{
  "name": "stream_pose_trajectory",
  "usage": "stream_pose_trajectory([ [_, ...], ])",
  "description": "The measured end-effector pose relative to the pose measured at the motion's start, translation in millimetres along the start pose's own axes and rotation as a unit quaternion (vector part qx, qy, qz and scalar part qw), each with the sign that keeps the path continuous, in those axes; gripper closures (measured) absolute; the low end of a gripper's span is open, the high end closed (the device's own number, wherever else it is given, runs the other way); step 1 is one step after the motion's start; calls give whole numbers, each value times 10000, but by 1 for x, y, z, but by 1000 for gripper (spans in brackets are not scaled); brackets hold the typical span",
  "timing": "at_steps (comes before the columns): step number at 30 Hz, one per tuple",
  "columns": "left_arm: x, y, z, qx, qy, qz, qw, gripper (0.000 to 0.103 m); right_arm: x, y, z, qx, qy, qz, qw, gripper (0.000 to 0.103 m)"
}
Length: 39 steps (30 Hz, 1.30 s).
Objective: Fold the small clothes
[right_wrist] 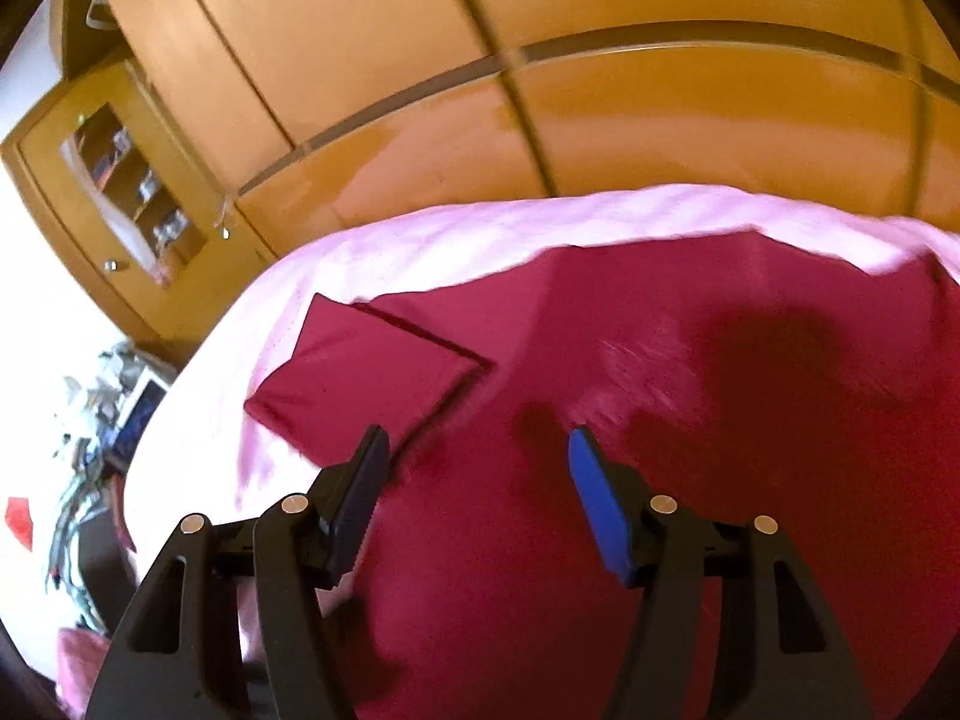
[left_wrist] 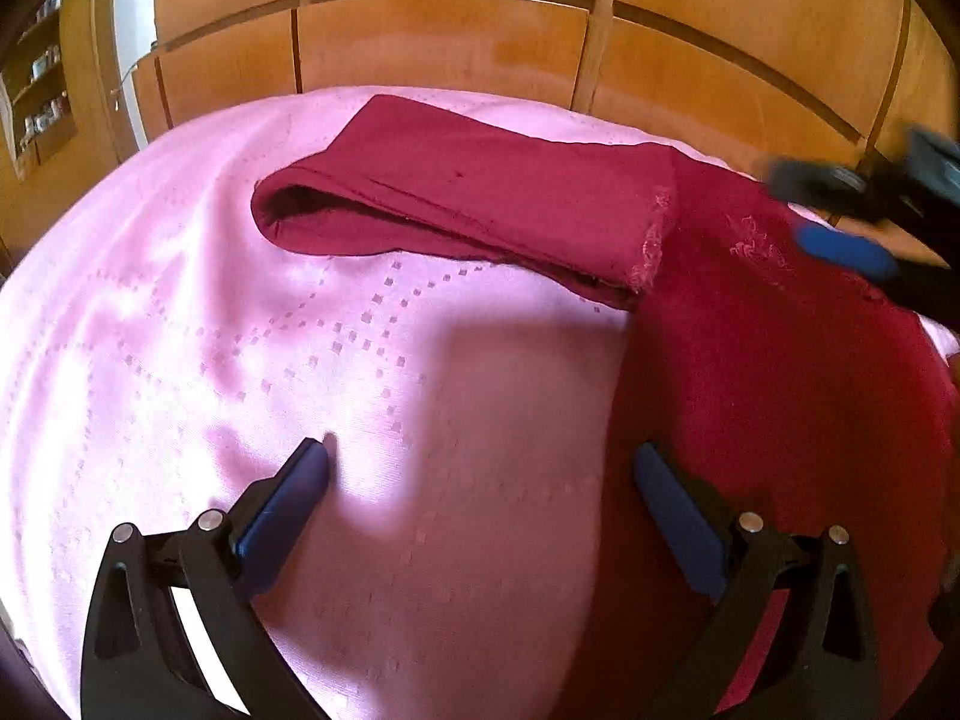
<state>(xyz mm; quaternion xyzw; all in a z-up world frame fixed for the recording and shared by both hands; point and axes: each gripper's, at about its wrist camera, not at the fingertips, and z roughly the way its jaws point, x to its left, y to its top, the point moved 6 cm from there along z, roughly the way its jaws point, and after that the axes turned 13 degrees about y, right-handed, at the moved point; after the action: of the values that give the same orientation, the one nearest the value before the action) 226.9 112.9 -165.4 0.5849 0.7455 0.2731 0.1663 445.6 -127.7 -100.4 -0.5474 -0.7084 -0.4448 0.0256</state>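
Maroon garment (left_wrist: pixel 750 330) lies sleeve-folded; right wrist alone shows floor clutter (right_wrist: pixel 84 420); both grippers' fingers apart, empty.

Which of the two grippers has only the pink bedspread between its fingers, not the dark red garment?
The left gripper: open over the bare pink patterned bedspread. The right gripper, also open, hangs over the dark red cloth garment.

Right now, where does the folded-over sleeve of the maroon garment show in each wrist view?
Left wrist view: the folded sleeve lies upper centre, running leftward over the pink bedspread.
Right wrist view: it sits left of centre, just beyond the right gripper.
Shared landmark: the wooden wardrobe behind the bed.
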Motion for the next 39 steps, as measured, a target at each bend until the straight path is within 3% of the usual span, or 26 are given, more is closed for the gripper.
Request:
stream_pose_trajectory([
  [8,0,0,1,-8,-8,-10,10000,2,6,27,68,534,-329,-502,9968,42],
  [9,0,0,1,-10,20,9,10000,2,4,27,72,613,-340,-513,9962,46],
  [11,-4,4,6,-15,47,28,10000,2,2,20,82,878,-286,-606,9939,69],
  [13,-5,5,7,-25,81,51,10000,2,2,12,88,1043,-241,-772,9913,85],
  [16,-6,6,10,-30,92,59,9999,2,2,8,82,1002,-153,-778,9918,98],
  [23,-6,5,10,-26,94,61,9999,2,0,17,37,397,109,-452,9981,98],
  [28,-6,5,10,-26,100,64,9999,2,-18,22,-11,-85,5,-152,9998,98],
  [39,-7,4,9,-25,99,63,9999,2,-99,17,-111,-639,-945,246,9932,98],
])
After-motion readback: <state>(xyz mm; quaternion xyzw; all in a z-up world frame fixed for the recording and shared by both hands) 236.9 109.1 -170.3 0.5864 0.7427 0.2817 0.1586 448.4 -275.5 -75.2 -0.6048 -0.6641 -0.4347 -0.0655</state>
